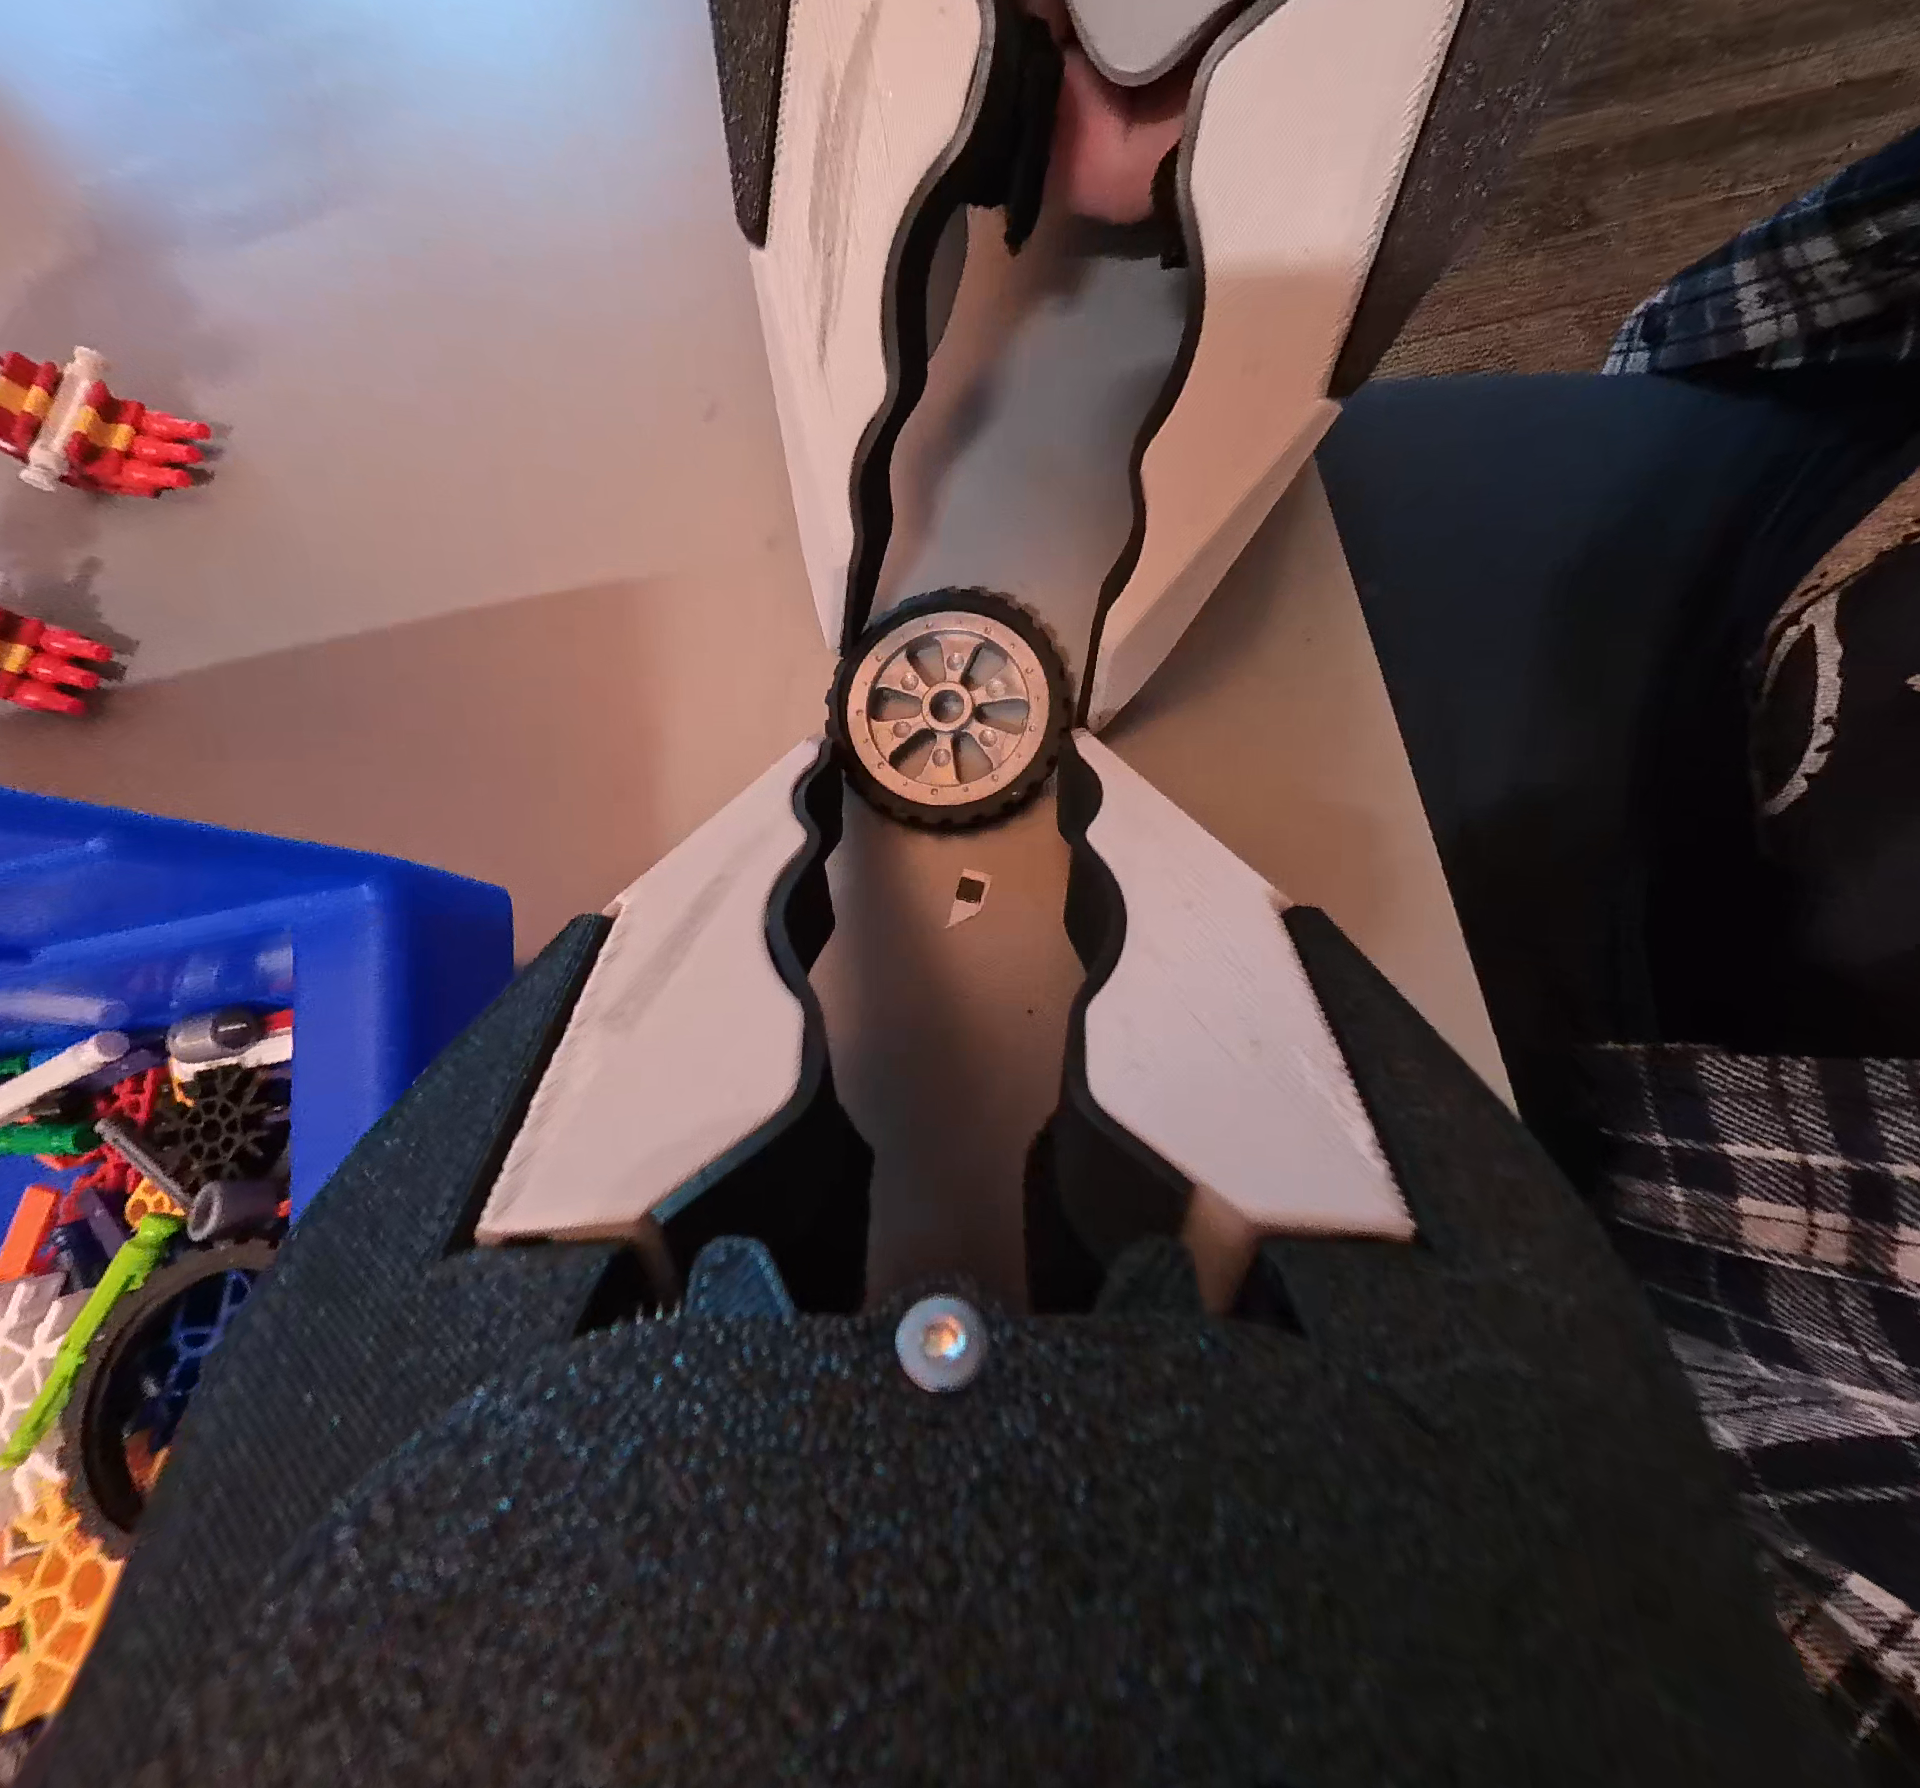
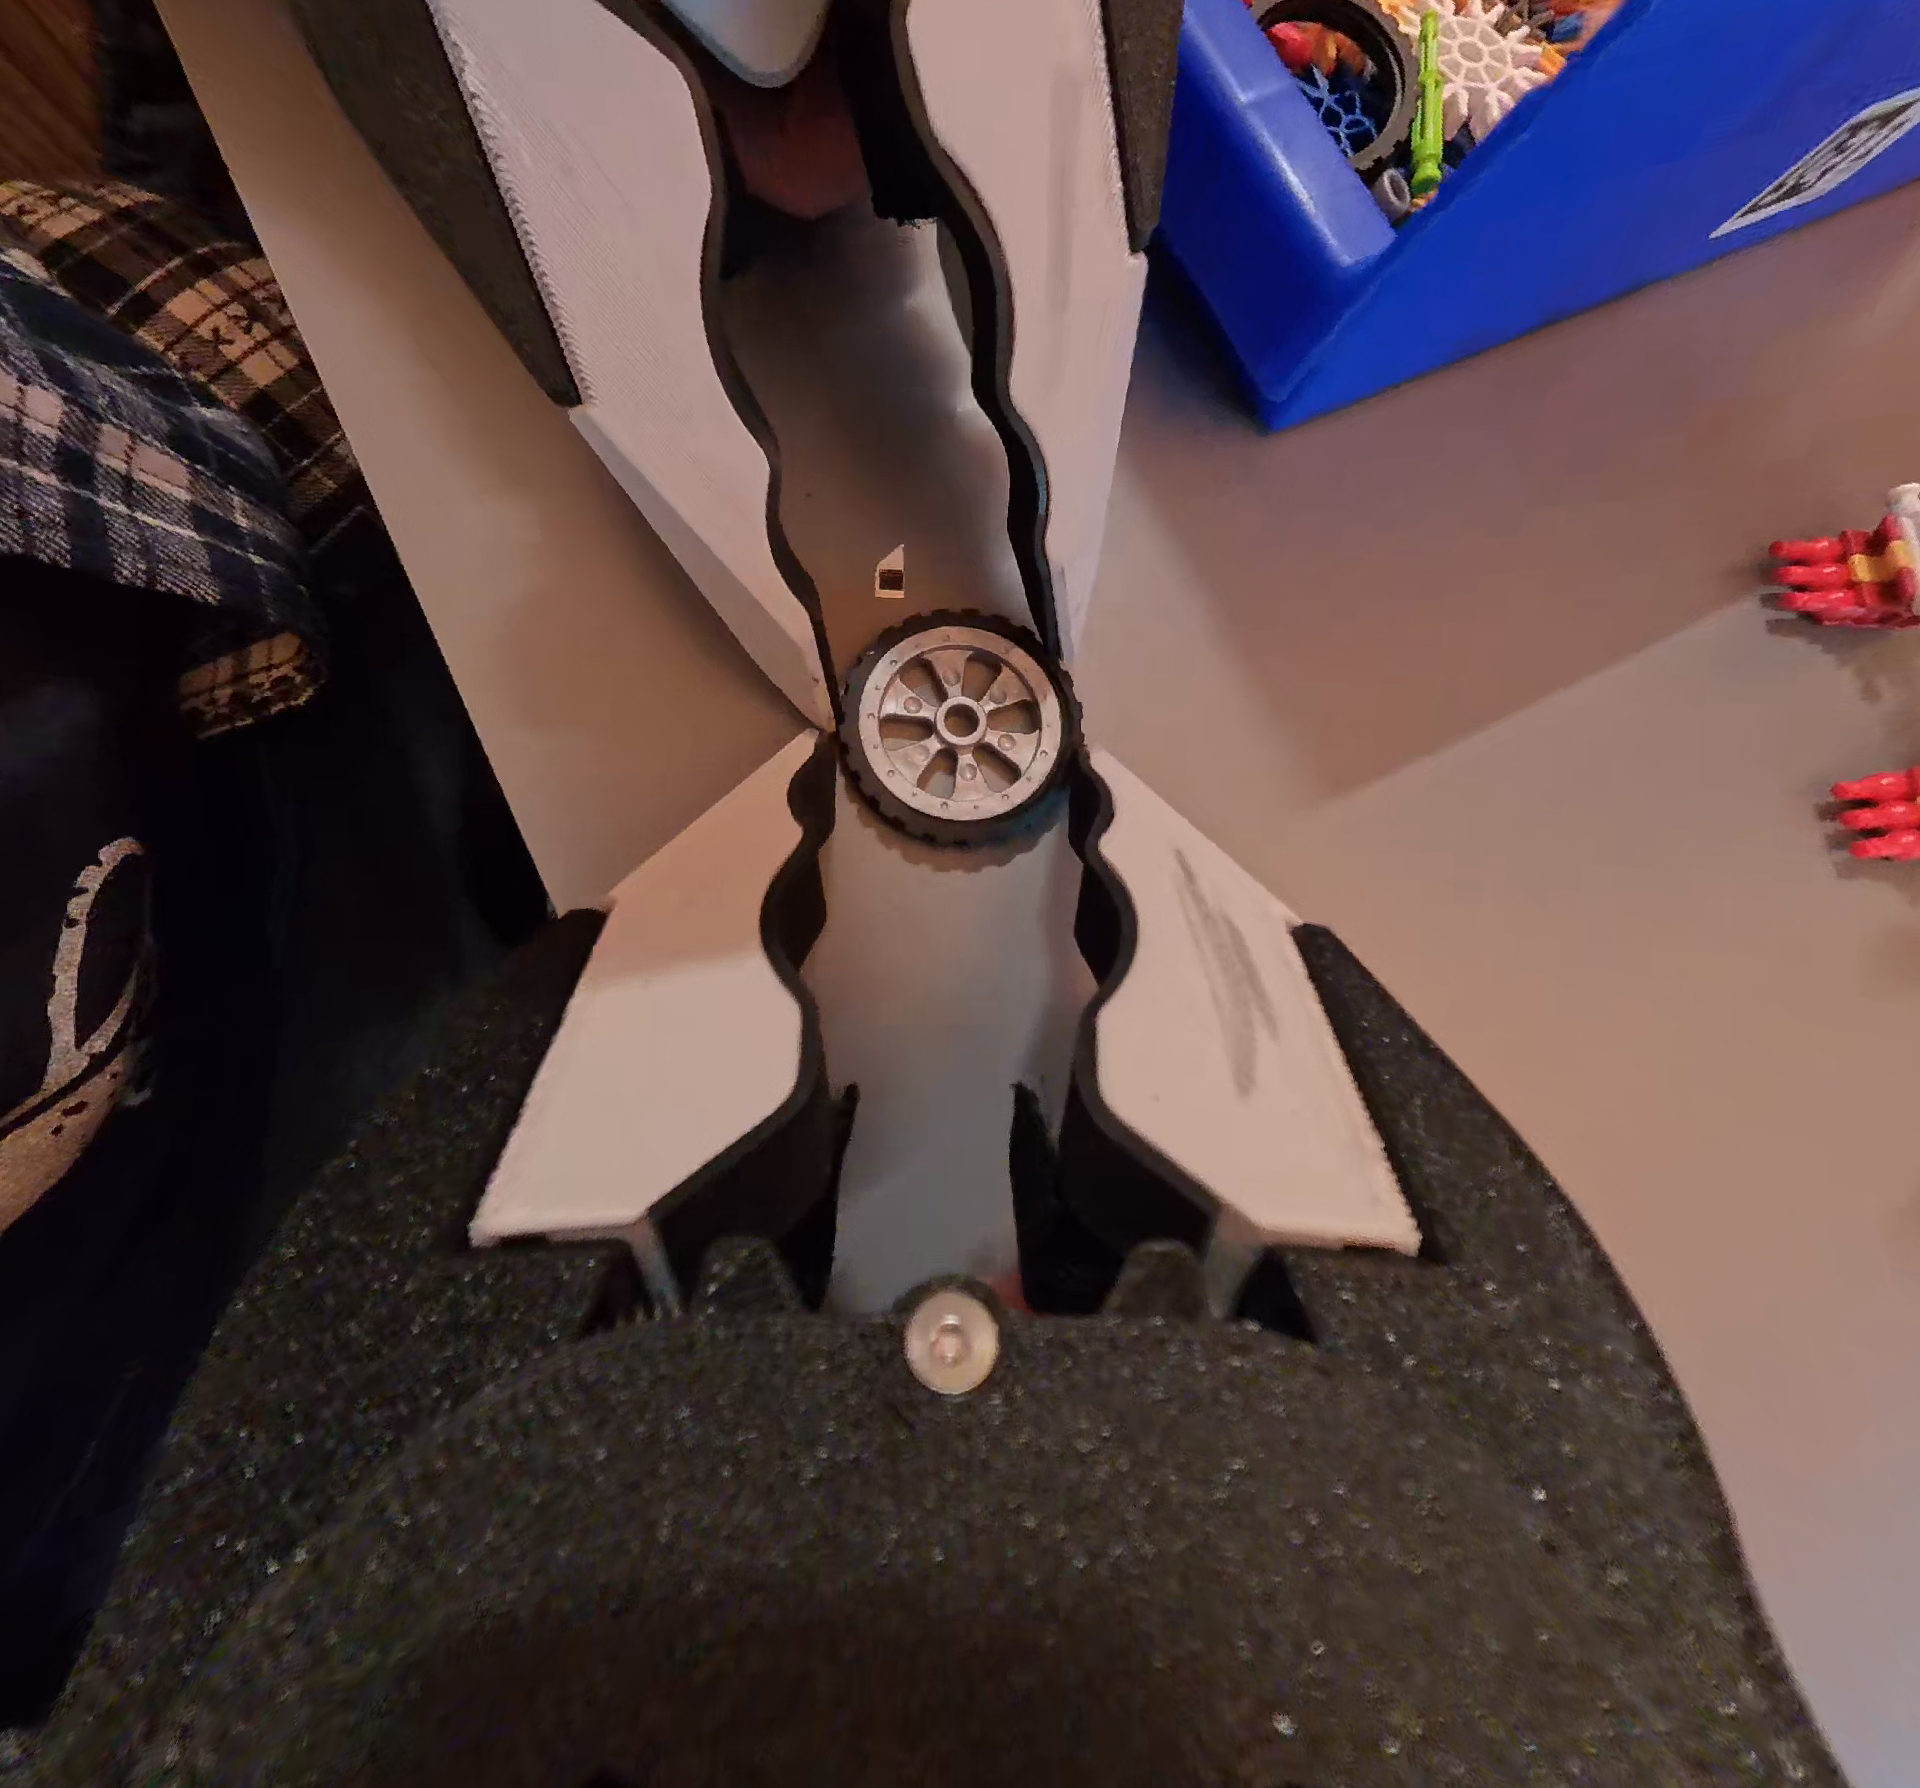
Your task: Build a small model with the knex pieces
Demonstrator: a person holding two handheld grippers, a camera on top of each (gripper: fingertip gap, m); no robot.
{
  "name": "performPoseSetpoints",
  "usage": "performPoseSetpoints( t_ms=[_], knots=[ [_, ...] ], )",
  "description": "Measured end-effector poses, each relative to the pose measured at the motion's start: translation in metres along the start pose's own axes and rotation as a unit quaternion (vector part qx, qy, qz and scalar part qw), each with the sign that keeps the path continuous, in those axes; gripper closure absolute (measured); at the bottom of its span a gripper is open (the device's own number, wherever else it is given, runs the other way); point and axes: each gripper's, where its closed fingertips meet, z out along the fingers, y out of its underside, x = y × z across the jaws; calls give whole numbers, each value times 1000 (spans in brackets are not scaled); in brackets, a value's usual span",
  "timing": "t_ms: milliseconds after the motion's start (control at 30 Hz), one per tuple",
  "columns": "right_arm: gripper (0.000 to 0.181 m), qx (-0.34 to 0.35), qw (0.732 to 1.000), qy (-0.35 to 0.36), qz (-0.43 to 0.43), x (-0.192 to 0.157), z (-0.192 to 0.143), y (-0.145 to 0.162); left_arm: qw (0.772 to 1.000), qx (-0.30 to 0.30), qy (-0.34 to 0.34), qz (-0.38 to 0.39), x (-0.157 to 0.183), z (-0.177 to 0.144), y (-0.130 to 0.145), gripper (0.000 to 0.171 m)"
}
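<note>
Small toy wheel (image 1: 948,708) pinched from opposite sides by left gripper (image 1: 945,772) and right gripper (image 2: 951,772), both clamped on its tyre, above the tabletop (image 1: 520,720). Blue bin (image 2: 1558,284) cut off at frame edge; red pieces (image 1: 114,439) partly cropped.

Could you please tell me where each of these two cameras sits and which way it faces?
Left wrist view: rides the left hand-held gripper, facing the small black-tyred wheel with silver hub pinched from both sides; opposite hand-held gripper, plaid sleeve visible.
Right wrist view: rides the right hand-held gripper, facing that wheel from the other side.
Shared: wheel, blue plastic bin of building pieces, red toy pieces.
</note>
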Motion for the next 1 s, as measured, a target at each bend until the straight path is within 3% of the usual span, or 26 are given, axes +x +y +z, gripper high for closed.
performPoseSetpoints(
  t_ms=[100, 133, 200, 433, 500, 667, 1000],
  knots=[
    [140, -11, 1000, 0, -22, -1, 0, -1, 1000, -6, 0, 20, 3, -1, -1, 134],
    [142, -12, 1000, -1, -29, -1, 0, -2, 999, -8, 20, 32, 11, -1, -2, 152],
    [142, -13, 999, -5, -30, -1, 0, -2, 999, -13, 11, 42, 11, -1, -1, 152],
    [138, -21, 999, -3, -24, 1, 1, 0, 1000, 5, -11, 22, 6, -3, 0, 142],
    [138, -15, 1000, -5, -13, 1, 1, 0, 999, 6, -41, 10, -6, -4, 2, 113],
    [137, -13, 1000, -9, -11, 1, 0, 1, 1000, 3, 2, -5, 1, -1, 1, 127],
    [131, -11, 1000, -20, -15, 4, 1, 1, 1000, 0, 26, -16, 0, 2, 1, 128]
  ],
)
